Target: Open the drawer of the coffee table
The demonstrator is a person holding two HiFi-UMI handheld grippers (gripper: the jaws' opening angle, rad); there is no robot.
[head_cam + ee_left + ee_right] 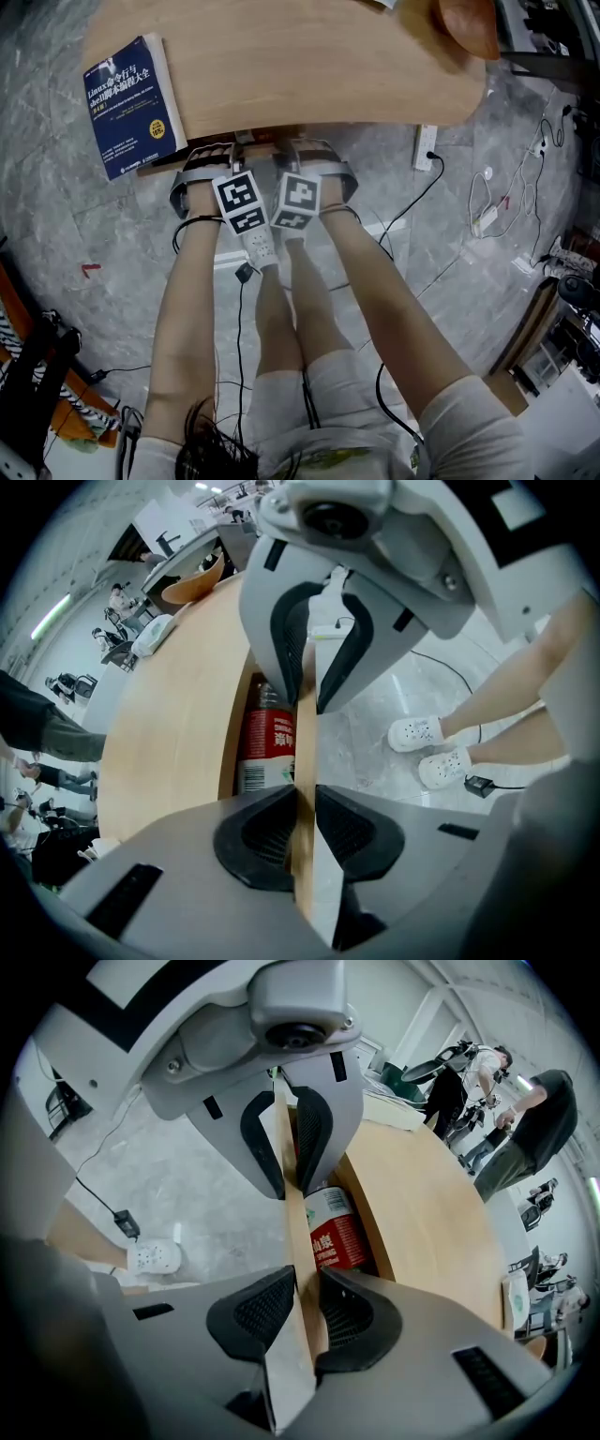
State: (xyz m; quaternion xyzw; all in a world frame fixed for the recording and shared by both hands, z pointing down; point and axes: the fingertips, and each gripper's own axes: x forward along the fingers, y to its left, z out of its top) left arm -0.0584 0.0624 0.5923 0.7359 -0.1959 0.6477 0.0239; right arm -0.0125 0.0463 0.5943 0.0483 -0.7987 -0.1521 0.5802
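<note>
Pale wood is being clamped by both tools: the thin light-wooden front panel of the drawer [261,141] is being gripped edge-on by the grey two-jaw left tool [208,157] and by the matching right tool [317,152]. They are being held side by side, nearly touching, and pointed steeply downward. In the left gripper view the left tool [302,819] is being kept closed on the panel [305,733], one ribbed black pad on each face. In the right gripper view the right tool [305,1312] is being kept closed on it [298,1232] likewise. The drawer is being held just under the near edge of the rounded light-wooden bench [309,66]. Its front is running along that edge, so the coming pull is judged to be straight back toward the person's legs, with both hands equally near. A narrow gap is already being shown behind the panel, with a red-labelled plastic bottle [269,747] lying inside. A blue paperback book [131,103] is lying on the bench's left end. Grey marbled floor [450,281] is being crossed by cables beside a white power strip [426,147].
</note>
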